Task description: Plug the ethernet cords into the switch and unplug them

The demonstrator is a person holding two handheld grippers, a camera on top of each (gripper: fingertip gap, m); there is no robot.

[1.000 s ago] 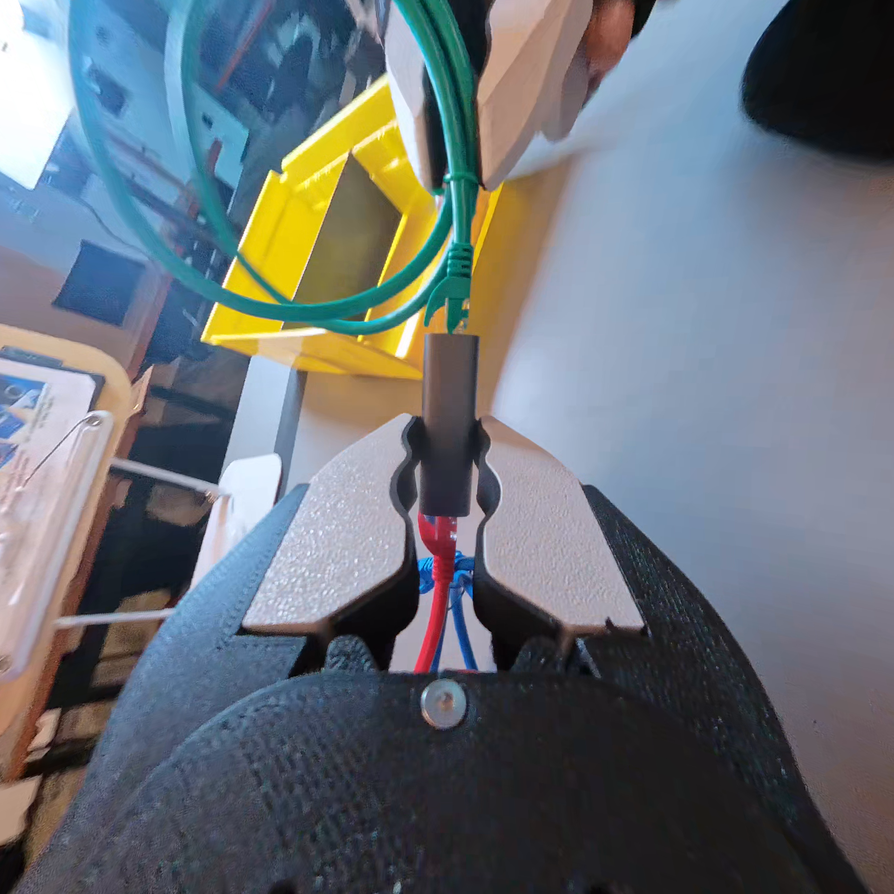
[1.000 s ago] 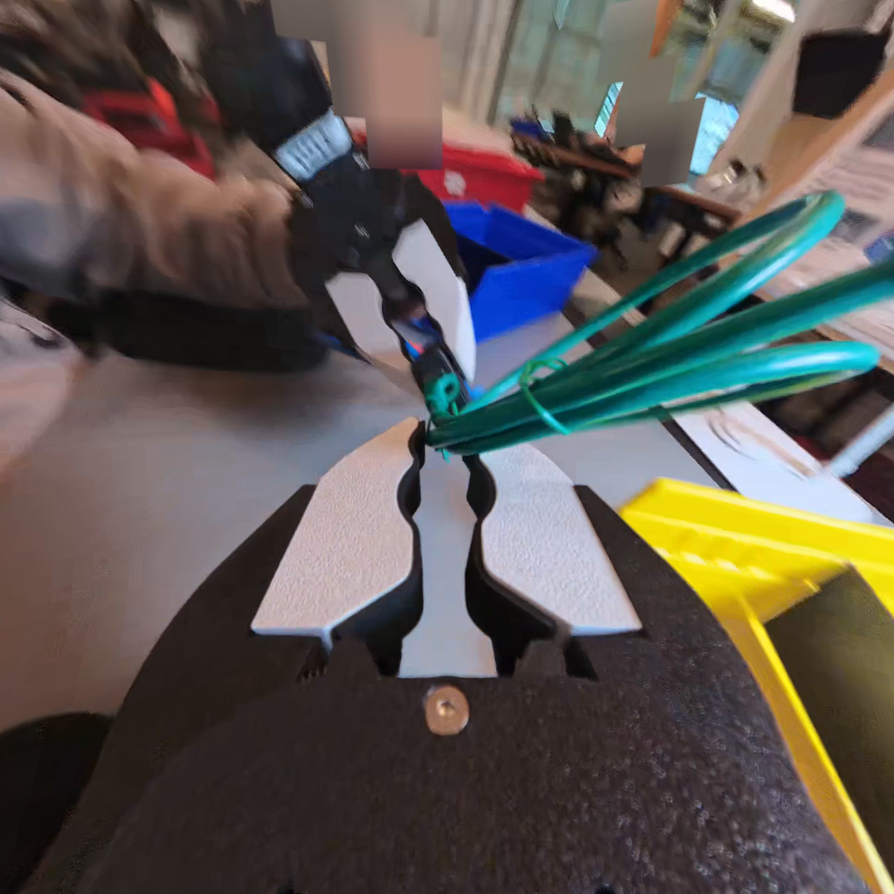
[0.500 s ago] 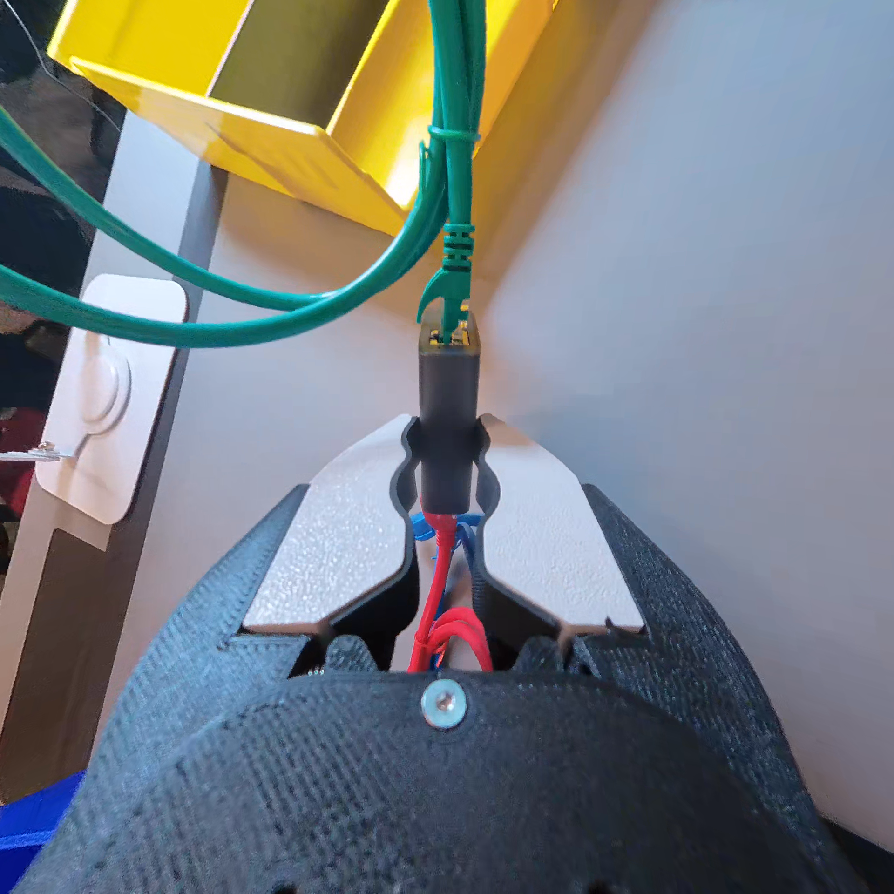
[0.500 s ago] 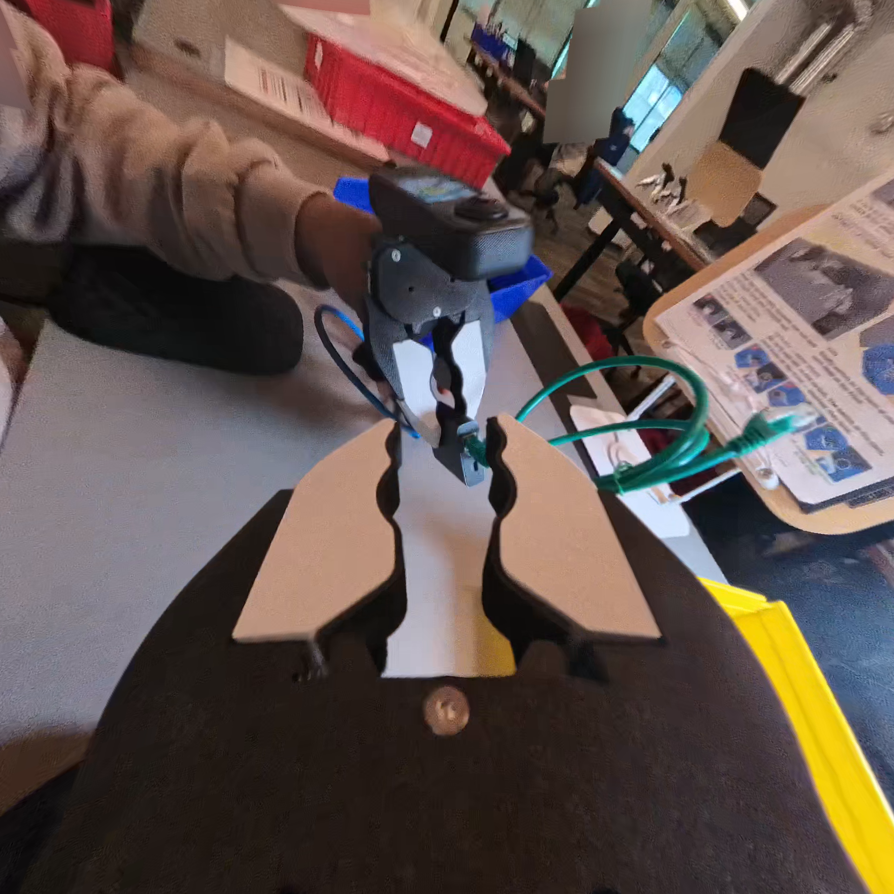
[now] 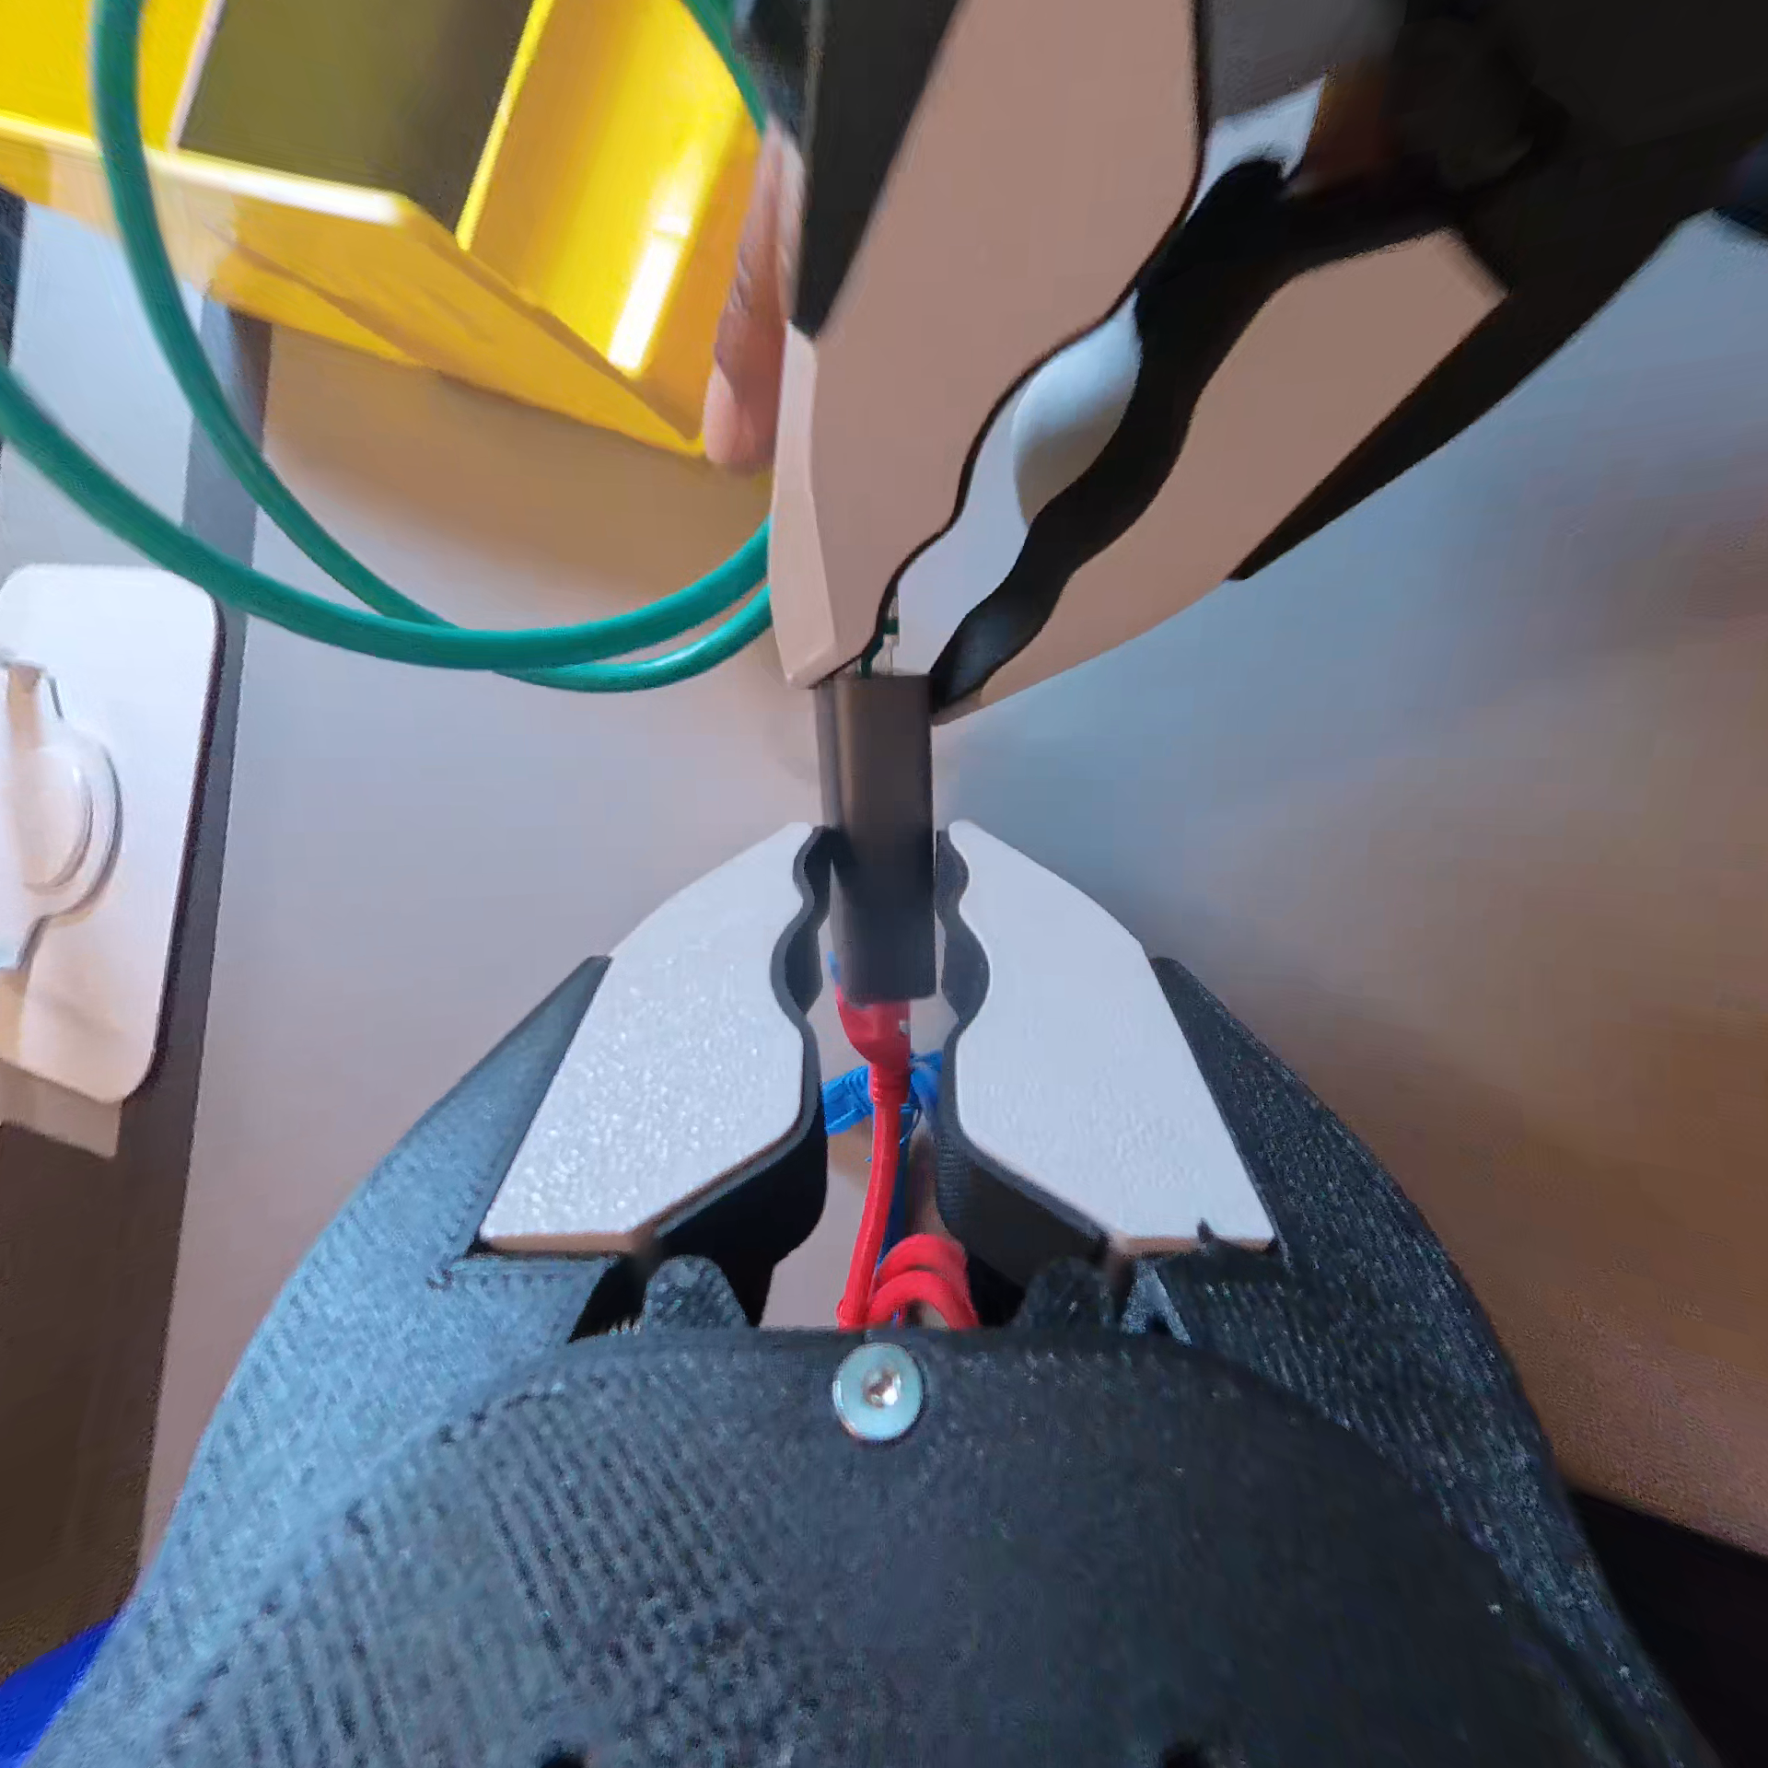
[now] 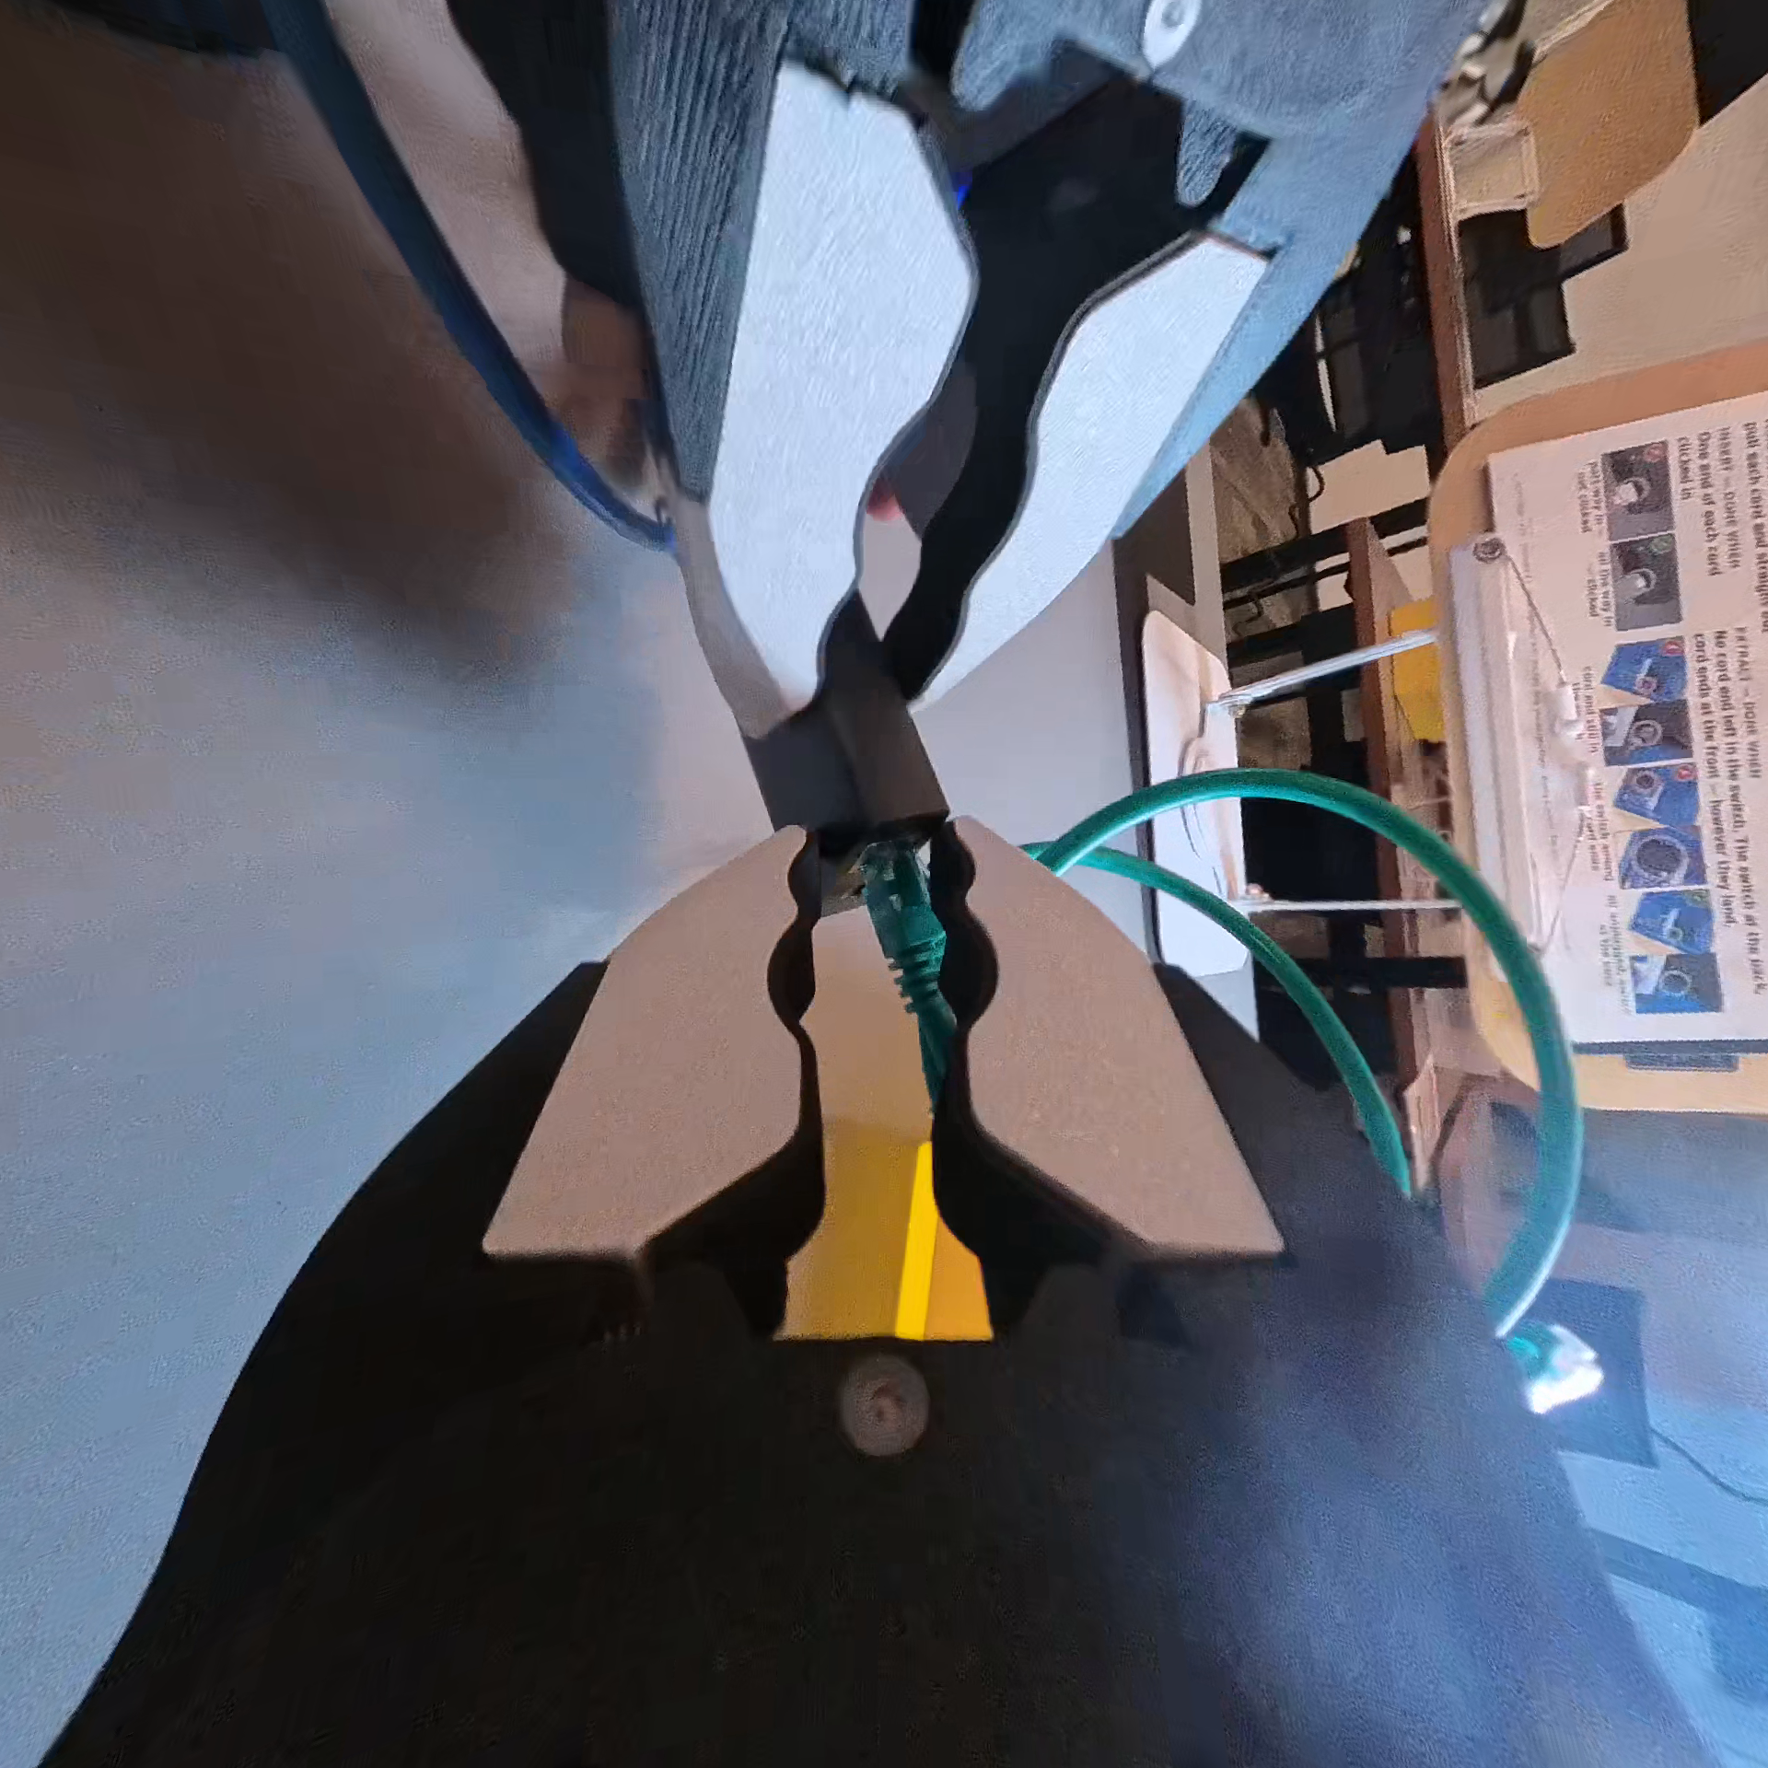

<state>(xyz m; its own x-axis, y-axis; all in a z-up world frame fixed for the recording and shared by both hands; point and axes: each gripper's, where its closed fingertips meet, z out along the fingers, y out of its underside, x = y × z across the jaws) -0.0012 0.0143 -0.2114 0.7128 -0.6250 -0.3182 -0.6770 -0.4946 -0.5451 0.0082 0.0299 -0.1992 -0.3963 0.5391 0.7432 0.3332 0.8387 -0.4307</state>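
Note:
My left gripper [image 5: 875, 842] is shut on a small black switch [image 5: 875, 794] and holds it above the grey table [image 5: 1339, 909]. A red cord [image 5: 880, 1052] is plugged into its near end, with a blue cord [image 5: 847, 1100] beside it. The green cord [image 5: 383, 622] is plugged into the far end and loops left. My right gripper [image 6: 880, 851] is open, its fingers flanking the green plug [image 6: 899, 909] right at the switch [image 6: 851, 765]. It also shows in the left wrist view [image 5: 880, 679]. The green cord's free end [image 6: 1555, 1368] hangs at the right.
A yellow bin [image 5: 536, 191] stands on the table behind the switch. A white pad [image 5: 86, 813] sits at the table's edge. Beyond the edge, a printed sheet [image 6: 1626, 718] lies on a round wooden table. A hand [image 5: 746, 316] holds the right gripper. My left and right fingertips are right by each other.
My right gripper, pulled back half a second ago, has come in close, and its fingers now flank the green plug. My left gripper still holds the switch.

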